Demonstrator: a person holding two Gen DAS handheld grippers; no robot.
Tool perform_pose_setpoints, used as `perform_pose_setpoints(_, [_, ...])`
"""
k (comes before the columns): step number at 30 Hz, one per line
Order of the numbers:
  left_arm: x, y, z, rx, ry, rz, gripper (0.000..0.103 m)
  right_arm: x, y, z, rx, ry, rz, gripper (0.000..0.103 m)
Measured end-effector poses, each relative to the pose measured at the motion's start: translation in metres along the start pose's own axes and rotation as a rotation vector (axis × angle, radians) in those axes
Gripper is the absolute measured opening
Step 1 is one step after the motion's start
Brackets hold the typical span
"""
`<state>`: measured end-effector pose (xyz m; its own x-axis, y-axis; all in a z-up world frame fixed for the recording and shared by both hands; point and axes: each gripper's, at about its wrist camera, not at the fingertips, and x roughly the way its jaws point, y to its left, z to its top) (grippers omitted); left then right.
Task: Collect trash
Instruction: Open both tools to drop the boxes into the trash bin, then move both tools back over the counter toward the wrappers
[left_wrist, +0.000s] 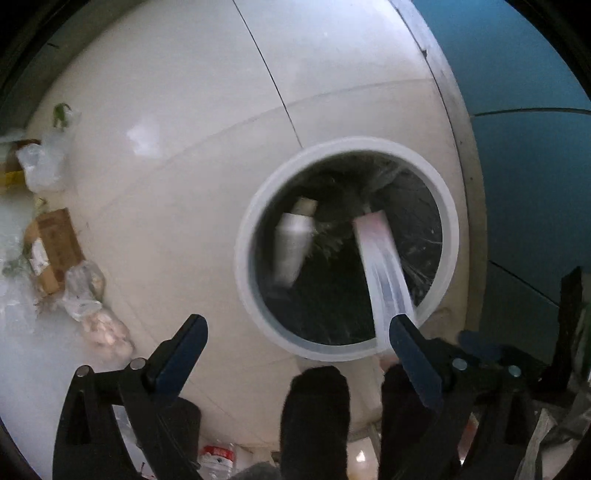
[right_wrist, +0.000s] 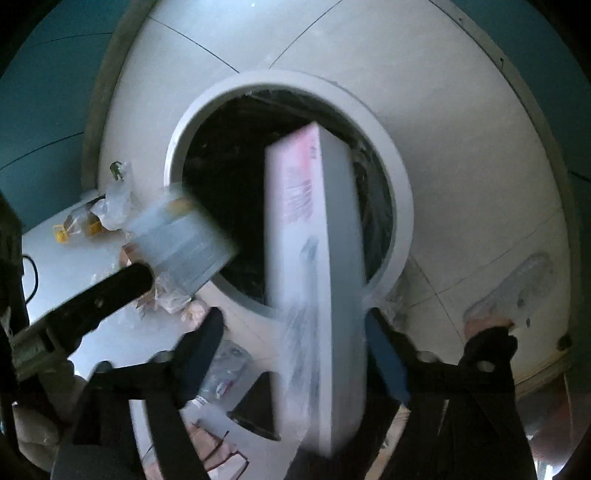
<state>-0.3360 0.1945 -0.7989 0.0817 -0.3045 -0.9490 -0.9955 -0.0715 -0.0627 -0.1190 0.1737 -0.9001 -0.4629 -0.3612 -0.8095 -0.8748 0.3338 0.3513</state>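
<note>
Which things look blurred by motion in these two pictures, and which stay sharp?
Left wrist view: the bottle and white box over the bin are smeared; the floor litter stays fairly sharp. Right wrist view: the box and bottle streak.

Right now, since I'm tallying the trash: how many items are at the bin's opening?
2: a long white box leaning over the near rim, and a blurred pale container left of it, at the opening. More may lie hidden inside.

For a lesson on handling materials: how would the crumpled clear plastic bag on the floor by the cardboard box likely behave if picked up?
The plastic bag looks thin and crumpled, so probably floppy and light. Its glossy film may slip. It lies among other litter beside the cardboard box, so scraps might drag along.
</note>
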Motion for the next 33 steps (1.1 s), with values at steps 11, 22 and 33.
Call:
perform_pose_setpoints(11, [-0.119,-0.028,-0.066,0.017,-0.230,0.196,0.100,-0.082,0.038,-0.055,-0.153,-0.198,-0.312,0.101])
perform_pose_setpoints(22, [-0.254,-0.052,-0.151,0.044,-0.322,0.183,0.100,-0.244,0.100,-0.165,-0.229,-0.357,-0.343,0.101])
perform_pose_setpoints(33, [-0.374,-0.067,-0.225,0.073,-0.427,0.156,0.100,-0.384,0.143,-0.278,-0.274,-0.466,-0.262,0.101])
